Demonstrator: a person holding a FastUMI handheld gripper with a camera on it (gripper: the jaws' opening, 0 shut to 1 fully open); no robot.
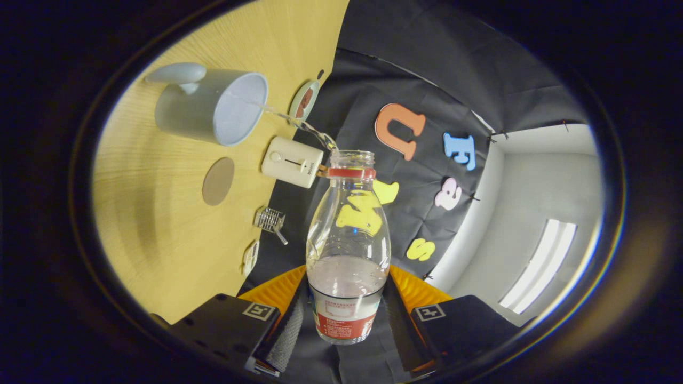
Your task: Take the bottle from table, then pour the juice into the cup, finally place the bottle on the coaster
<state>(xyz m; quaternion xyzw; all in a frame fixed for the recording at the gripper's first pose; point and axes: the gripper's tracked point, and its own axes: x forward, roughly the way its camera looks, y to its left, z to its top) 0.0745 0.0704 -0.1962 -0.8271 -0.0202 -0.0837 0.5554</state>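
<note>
Between the tongs, the bottle is being squeezed and tipped toward the cup, so juice is streaming over its rim.

The bottle base is hidden between the gripper fingers, which clamp it. Beyond the cup, small items along the table's far edge are too small to identify.

Clear bottle with red neck ring and label, pale grey-blue cup, tan coaster, yellow wood-grain table
</note>
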